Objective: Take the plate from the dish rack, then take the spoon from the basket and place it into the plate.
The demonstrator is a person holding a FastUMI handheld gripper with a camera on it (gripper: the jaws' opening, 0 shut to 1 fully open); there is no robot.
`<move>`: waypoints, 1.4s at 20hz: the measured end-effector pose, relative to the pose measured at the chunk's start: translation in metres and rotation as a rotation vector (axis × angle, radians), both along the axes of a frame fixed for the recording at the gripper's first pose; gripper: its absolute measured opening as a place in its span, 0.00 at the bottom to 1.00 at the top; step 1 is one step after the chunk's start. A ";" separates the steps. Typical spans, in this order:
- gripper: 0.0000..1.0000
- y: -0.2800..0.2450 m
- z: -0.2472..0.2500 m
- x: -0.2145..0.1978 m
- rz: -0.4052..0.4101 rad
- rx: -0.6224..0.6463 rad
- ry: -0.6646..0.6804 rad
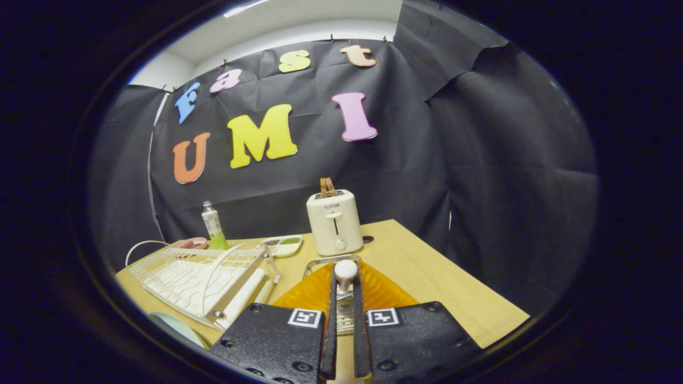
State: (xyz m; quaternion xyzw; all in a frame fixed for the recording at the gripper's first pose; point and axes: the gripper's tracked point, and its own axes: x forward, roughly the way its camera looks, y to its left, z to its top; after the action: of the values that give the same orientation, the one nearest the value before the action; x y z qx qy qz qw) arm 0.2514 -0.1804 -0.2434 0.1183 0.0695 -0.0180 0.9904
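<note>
My gripper [346, 282] is shut on the spoon [346, 270], whose white rounded handle end sticks up between the two fingertips. Its metal part runs down between the fingers. Directly beneath and ahead of the fingers lies the orange ribbed basket [387, 293] with a wire handle at its far rim. To the left of the fingers stands the white wire dish rack [197, 274] on the wooden table. A pale plate [173, 326] lies flat on the table just in front of the rack, partly cut off.
A white toaster [334, 223] stands beyond the basket. Behind the rack are a green-and-white bottle [213, 226], a pink dish [192, 244] and a small white tray [283, 244]. The table's right edge [469, 277] runs close beside the basket.
</note>
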 end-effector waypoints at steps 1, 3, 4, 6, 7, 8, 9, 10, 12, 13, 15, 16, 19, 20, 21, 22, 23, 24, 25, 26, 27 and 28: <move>0.17 0.001 0.007 -0.002 -0.001 0.002 -0.010; 0.17 -0.001 0.014 -0.003 -0.010 0.000 -0.016; 0.17 -0.003 0.020 -0.004 -0.015 -0.002 -0.022; 0.17 -0.007 0.032 -0.010 -0.032 -0.006 -0.038; 0.17 -0.006 0.039 -0.012 -0.031 -0.005 -0.047; 0.17 -0.007 0.047 -0.016 -0.039 -0.008 -0.052; 0.17 -0.008 0.055 -0.020 -0.045 -0.012 -0.060; 0.17 -0.007 0.065 -0.026 -0.046 -0.020 -0.067; 0.17 -0.001 0.084 -0.040 -0.039 -0.033 -0.081; 0.17 0.007 0.094 -0.049 -0.019 -0.035 -0.084; 0.17 0.020 0.117 -0.070 0.013 -0.051 -0.099; 0.17 0.025 0.129 -0.082 0.019 -0.066 -0.113; 0.17 0.051 0.158 -0.121 0.061 -0.079 -0.128; 0.17 0.061 0.163 -0.134 0.082 -0.078 -0.120; 0.17 0.070 0.167 -0.146 0.095 -0.076 -0.117; 0.17 0.078 0.172 -0.158 0.101 -0.075 -0.115; 0.17 0.086 0.175 -0.169 0.107 -0.078 -0.115; 0.17 0.096 0.176 -0.180 0.116 -0.086 -0.114; 0.17 0.106 0.177 -0.190 0.124 -0.095 -0.116; 0.17 0.115 0.178 -0.198 0.124 -0.093 -0.118; 0.17 0.126 0.175 -0.205 0.129 -0.092 -0.106; 0.17 0.139 0.168 -0.210 0.144 -0.096 -0.082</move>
State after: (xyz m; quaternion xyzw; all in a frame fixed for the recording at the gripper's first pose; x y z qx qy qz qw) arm 0.0412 -0.0413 -0.0752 0.0658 0.0361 0.0550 0.9957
